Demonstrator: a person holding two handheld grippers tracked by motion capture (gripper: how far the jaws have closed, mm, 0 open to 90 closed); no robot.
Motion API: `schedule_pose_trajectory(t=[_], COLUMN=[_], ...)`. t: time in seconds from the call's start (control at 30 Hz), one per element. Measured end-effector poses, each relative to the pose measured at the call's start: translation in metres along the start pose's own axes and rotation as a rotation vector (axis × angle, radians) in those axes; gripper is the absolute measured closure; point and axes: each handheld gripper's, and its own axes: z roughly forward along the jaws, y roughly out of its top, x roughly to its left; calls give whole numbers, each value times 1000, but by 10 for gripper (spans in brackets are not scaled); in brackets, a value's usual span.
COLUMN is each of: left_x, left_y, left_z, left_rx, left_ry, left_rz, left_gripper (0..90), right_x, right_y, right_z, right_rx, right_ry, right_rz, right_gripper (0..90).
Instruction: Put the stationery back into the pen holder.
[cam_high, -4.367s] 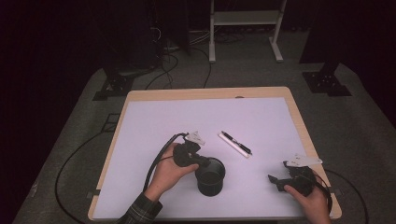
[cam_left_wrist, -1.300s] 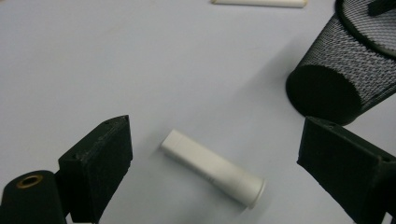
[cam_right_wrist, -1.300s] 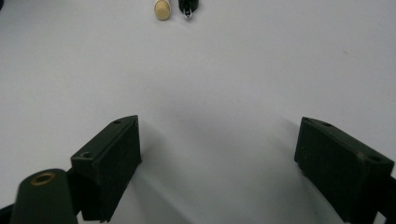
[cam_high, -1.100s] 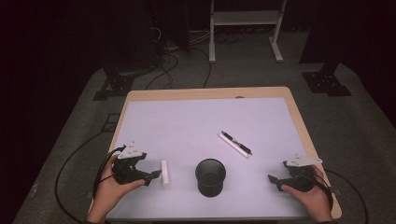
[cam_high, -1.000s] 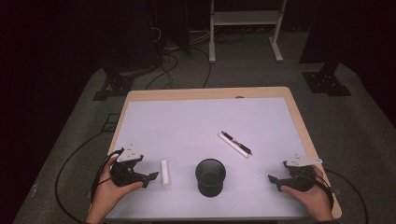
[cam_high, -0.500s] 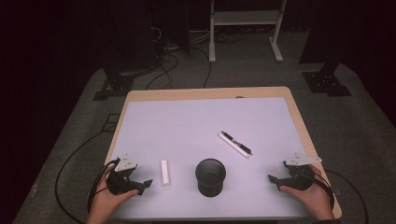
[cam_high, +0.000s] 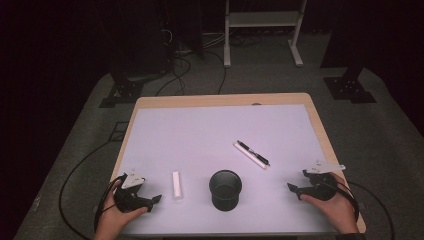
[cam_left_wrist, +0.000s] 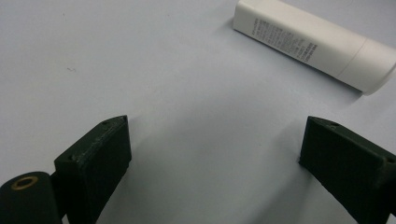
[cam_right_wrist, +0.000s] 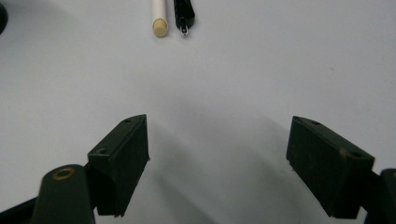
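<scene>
Down on the table (cam_high: 150, 107), in the high view, the left gripper (cam_high: 150, 199) sits in the person's left hand (cam_high: 116, 220) at the near left corner, its jaws pointing toward the middle of the table. A white tube (cam_high: 176, 184) lies flat just ahead of those jaws, clear of them and touching nothing. Past the tube stands a black cup (cam_high: 225, 189), upright and open at the top, between the two grippers. Farther back, and ahead of the right jaws, a white pen (cam_high: 249, 156) and a black pen (cam_high: 253, 152) lie side by side at a slant. The right gripper (cam_high: 295, 189) rests in the right hand (cam_high: 334, 207) at the near right edge, jaws turned toward the cup but well apart from it. At this range the jaw gap of either gripper is hard to read.

Next, the left gripper view: both black jaws stand spread wide over bare white tabletop, nothing between them. The white tube (cam_left_wrist: 314, 45) lies beyond the right-hand jaw, slanted, fine print along its side and a cap at its far end; it is out ahead of the gap and does not touch either jaw.

Last, the right gripper view: the jaws are wide apart with only tabletop between, and they have just been closing a little. Far ahead, above the left-hand jaw, the tips of the white pen (cam_right_wrist: 159, 18) and the black pen (cam_right_wrist: 184, 16) lie just beside each other, pointing back toward the jaws. A dark curve at the top left corner may be the edge of the cup.
</scene>
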Motion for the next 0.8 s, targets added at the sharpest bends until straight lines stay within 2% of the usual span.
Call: schedule_pose_trajectory(t=[0.43, 0.8], left_x=[0, 1], left_y=[0, 0], left_z=[1, 2], left_rx=[3, 7], left_ry=[5, -3], left_rz=[-11, -9], left_gripper=[52, 33], right_x=[-1, 2], right_y=[14, 27], right_z=[-3, 2], right_rx=[8, 11], right_ry=[11, 31], right_rz=[8, -4], right_gripper=[273, 305])
